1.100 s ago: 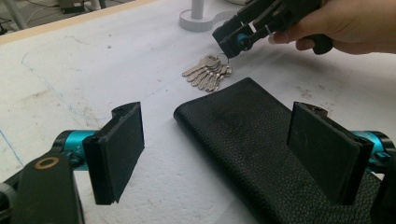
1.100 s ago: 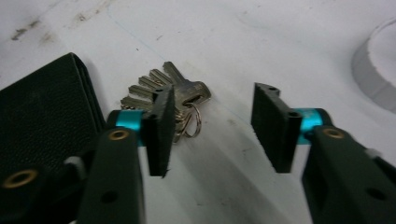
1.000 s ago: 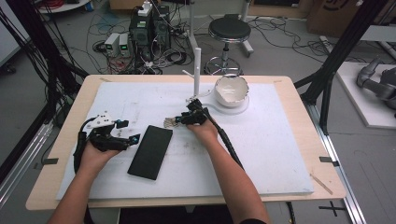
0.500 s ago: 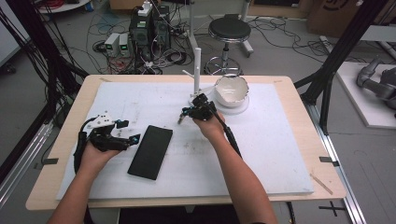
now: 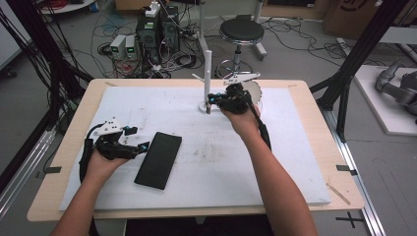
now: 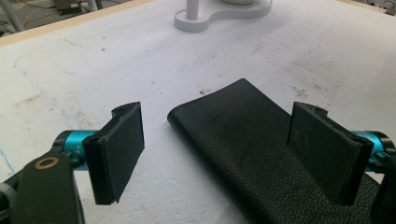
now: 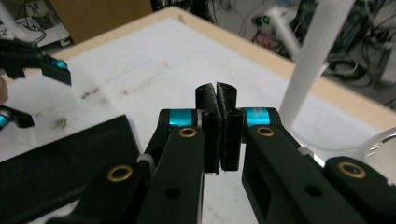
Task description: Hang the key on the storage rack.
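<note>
Two grippers: left gripper (image 5: 140,146) gapes wide at nine o'clock of the case (image 5: 159,160); right gripper (image 5: 210,100) pinched closed, empty, beside the stand (image 5: 207,78).

Matt, grained black leather case (image 6: 243,140)

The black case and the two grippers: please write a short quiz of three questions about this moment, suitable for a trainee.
1. True or false: the right gripper has its jaws pressed together with nothing visible between them.
2. Which thing lies between the open jaws of the left gripper? A) white stand B) black case C) bowl
3. Fill in: the right gripper is next to the white ____.

Key:
1. True.
2. B, the black case.
3. Stand: the white stand at the far side of the table.
</note>
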Demonstrator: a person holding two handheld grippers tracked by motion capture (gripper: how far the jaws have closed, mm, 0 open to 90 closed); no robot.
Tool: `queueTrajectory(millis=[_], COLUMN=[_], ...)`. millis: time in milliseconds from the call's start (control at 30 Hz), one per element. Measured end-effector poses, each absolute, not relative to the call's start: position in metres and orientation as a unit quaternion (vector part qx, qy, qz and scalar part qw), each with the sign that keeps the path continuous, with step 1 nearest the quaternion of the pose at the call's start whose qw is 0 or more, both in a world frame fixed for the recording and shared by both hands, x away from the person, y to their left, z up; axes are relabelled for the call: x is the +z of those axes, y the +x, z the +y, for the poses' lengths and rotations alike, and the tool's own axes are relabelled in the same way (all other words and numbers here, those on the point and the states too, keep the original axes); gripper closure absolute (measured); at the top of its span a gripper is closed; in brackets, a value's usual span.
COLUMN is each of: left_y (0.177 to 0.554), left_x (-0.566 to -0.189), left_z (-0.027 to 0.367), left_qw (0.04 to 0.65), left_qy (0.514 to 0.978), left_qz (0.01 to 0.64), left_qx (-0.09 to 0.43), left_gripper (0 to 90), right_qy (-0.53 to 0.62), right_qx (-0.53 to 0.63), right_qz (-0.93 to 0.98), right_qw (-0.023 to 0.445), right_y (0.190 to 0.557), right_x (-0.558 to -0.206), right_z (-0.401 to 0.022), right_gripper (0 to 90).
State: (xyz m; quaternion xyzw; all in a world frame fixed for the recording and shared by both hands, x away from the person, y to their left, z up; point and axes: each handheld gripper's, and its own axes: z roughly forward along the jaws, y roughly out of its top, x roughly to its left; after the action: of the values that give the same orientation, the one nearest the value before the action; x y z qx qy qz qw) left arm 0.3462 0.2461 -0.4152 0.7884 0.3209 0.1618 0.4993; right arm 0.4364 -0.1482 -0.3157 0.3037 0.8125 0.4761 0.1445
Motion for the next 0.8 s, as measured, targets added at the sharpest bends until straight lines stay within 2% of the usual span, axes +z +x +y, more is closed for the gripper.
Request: queueTrajectory(millis=[267, 800], left_y=[0.346, 0.346], left_x=[-0.416, -0.42], left_z=[0.244, 0.246], left_qw=[0.497, 0.495], left_qy=[0.791, 0.79], left_qz=[0.32, 0.327], left_qx=[0.159, 0.154], left_gripper=[18.8, 18.8], right_qy=[0.282, 0.285], right_qx=[0.48, 0.46], right_qz=[0.812, 0.819], right_qw=[0.178, 0.19], right_y=[0.447, 0.483], right_x=[-0.272, -0.26], right_z=[-0.156, -0.134], right_gripper=[90.0, 90.0])
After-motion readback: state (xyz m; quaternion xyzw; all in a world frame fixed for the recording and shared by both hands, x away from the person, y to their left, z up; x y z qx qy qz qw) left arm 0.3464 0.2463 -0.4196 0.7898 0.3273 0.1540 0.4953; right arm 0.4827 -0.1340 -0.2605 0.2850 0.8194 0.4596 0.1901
